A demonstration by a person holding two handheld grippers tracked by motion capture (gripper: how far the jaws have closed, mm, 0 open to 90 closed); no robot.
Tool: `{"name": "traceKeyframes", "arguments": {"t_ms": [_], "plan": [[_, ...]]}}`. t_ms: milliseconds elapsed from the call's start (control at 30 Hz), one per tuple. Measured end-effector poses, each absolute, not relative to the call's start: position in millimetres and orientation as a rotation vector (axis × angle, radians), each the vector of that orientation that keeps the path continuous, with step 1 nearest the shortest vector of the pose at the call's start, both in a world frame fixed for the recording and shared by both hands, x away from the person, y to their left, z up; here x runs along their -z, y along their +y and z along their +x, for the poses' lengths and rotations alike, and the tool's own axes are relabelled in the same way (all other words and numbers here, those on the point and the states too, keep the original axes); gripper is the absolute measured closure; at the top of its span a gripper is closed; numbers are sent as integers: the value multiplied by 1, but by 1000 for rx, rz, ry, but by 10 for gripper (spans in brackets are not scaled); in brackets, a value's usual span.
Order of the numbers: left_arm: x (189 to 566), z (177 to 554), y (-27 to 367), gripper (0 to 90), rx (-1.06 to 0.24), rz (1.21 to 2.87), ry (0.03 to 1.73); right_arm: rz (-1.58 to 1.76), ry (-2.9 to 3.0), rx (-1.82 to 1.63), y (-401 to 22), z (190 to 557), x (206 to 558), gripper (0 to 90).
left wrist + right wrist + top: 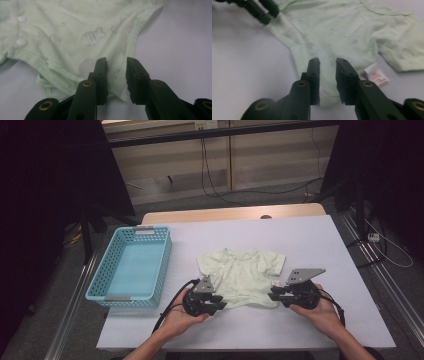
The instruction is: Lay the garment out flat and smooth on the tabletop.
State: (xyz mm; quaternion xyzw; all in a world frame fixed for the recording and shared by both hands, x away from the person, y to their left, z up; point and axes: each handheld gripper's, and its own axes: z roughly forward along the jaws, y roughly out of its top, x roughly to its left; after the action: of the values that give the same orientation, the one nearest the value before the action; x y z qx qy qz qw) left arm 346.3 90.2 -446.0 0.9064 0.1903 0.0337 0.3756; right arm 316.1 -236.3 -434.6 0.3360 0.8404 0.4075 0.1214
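Observation:
A pale green baby shirt (242, 275) with faint fish prints lies flat on the white table (305, 240), neck away from me. My left gripper (220, 304) rests at its near left corner, and in the left gripper view (117, 66) the jaws stand a little apart with the hem (117, 87) lying loose in the gap. My right gripper (272, 295) sits at the near right corner. In the right gripper view (327, 65) its jaws straddle the shirt's edge (325, 92) without pressing it. The left gripper (265, 11) also shows there at the top left.
A light blue plastic basket (145, 228) stands on the table's left side with nothing in it. A white care label (375, 75) sticks out beside the shirt's right side. Cables trail on the floor beyond the table's far edge.

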Motion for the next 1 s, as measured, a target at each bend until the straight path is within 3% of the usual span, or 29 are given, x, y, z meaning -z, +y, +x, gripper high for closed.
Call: {"name": "traceKeyframes", "arguments": {"t_ms": [133, 567, 633, 800, 1000], "plan": [[448, 345, 94, 697, -90, 2330, 489, 1054, 2418, -1144, -245, 323, 438, 789], [445, 342, 107, 700, -69, 2338, 531, 1085, 2482, -1038, -241, 329, 453, 716], [444, 340, 107, 670, -60, 2323, 530, 1087, 2483, -1034, -241, 329, 453, 734], [442, 336, 103, 679, -84, 2322, 478, 1077, 2509, -1034, -239, 328, 451, 879], [446, 336, 99, 661, -71, 2336, 459, 1072, 2524, -1024, -238, 325, 450, 886]]}}
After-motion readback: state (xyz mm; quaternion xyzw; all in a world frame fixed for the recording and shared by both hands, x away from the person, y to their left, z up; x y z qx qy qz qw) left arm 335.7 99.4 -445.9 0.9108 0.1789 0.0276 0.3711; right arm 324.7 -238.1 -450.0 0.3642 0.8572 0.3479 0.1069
